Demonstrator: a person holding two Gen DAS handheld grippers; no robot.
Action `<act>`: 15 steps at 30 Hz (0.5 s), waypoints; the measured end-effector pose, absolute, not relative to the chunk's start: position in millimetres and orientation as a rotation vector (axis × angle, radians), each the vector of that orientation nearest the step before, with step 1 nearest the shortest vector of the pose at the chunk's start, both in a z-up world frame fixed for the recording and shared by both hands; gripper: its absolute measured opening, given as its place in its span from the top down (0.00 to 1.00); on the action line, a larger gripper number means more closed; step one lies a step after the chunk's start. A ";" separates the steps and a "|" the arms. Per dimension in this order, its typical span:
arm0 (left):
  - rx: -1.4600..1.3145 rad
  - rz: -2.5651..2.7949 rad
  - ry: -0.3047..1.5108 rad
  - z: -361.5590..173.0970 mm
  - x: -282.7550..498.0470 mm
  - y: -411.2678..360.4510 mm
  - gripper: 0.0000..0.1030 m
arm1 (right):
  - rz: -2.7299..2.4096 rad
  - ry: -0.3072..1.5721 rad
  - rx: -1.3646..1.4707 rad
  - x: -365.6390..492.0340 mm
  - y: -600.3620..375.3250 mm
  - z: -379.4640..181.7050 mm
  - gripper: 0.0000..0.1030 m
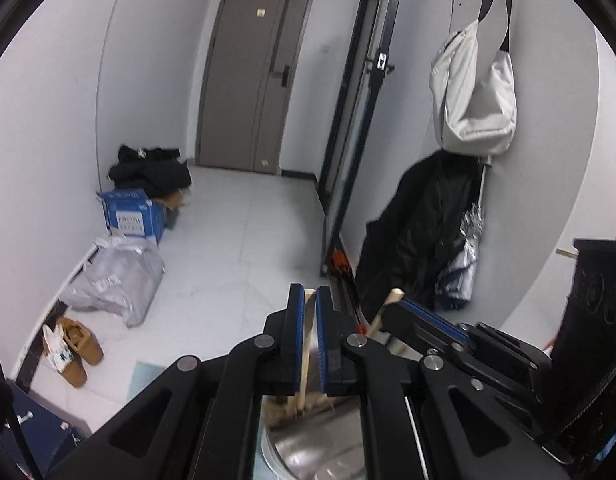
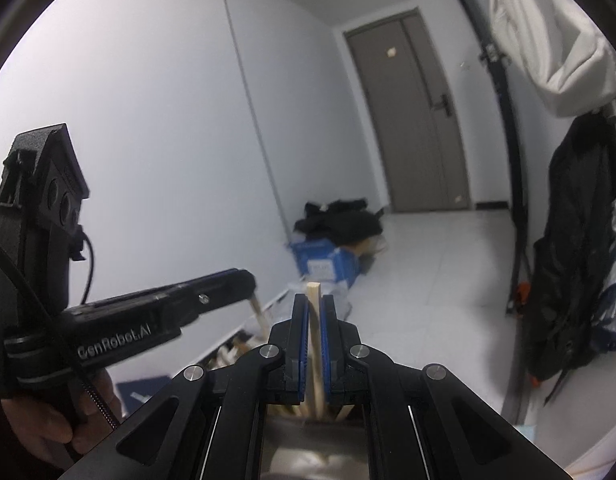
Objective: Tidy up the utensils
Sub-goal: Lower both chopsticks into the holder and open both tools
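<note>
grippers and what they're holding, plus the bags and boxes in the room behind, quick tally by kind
grippers: 2 (left gripper, right gripper), both shut
held chopsticks: 2 (one in the left, one in the right)
white bag on the wall: 1
blue box: 1
grey plastic bag on the floor: 1
total: 7

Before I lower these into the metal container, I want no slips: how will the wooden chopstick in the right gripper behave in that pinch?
The chopstick looks thin, straight and rigid, so probably stiff and light. The right gripper is shut on it across a narrow width, so it may pivot between the pads if its lower end bumps the metal container. Its smooth wood could slide.
</note>
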State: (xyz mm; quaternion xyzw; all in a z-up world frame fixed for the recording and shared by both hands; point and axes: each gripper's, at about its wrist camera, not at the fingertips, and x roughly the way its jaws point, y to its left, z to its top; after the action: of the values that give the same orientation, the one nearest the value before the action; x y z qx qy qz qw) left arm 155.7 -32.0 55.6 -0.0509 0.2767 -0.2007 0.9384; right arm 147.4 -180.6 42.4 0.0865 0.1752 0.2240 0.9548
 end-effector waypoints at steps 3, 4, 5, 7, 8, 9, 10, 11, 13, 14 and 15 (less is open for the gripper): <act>-0.106 -0.429 0.612 48.7 155.2 -29.9 0.98 | 0.468 0.394 0.154 143.9 -175.2 37.1 0.95; -0.110 -0.439 0.626 46.8 154.9 -28.9 0.98 | 0.467 0.404 0.150 143.9 -175.0 35.9 0.95; -0.118 -0.449 0.640 45.1 154.4 -27.5 0.98 | 0.467 0.421 0.145 143.3 -173.9 33.4 0.95; -0.128 -0.459 0.637 44.9 149.9 -24.2 0.98 | 0.479 0.458 0.138 142.8 -171.0 29.1 0.96; -0.121 -0.456 0.640 45.7 148.5 -24.2 0.98 | 0.483 0.476 0.131 142.0 -168.8 27.0 0.95; -0.122 -0.462 0.646 47.1 147.3 -24.0 0.97 | 0.485 0.490 0.123 140.5 -167.7 24.8 0.95; -0.130 -0.473 0.652 48.6 146.0 -23.6 0.97 | 0.481 0.493 0.115 138.0 -167.3 24.5 0.92; -0.135 -0.488 0.654 50.5 144.4 -23.8 0.97 | 0.471 0.487 0.106 134.4 -168.1 25.3 0.92; -0.111 -0.482 0.640 56.8 138.7 -26.4 0.81 | 0.466 0.481 0.102 127.8 -170.1 27.8 0.90; -0.097 -0.466 0.631 60.1 135.4 -27.3 0.74 | 0.458 0.476 0.102 123.9 -172.2 29.7 0.83; -0.099 -0.457 0.620 64.2 131.7 -27.1 0.58 | 0.447 0.470 0.104 120.7 -174.9 31.9 0.78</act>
State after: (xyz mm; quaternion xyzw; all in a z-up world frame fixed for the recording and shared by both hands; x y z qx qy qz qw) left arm 131.7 -27.1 64.2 -0.0481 0.3021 -0.2227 0.9257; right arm 120.7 -174.9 31.9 0.0511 0.2307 0.2193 0.9466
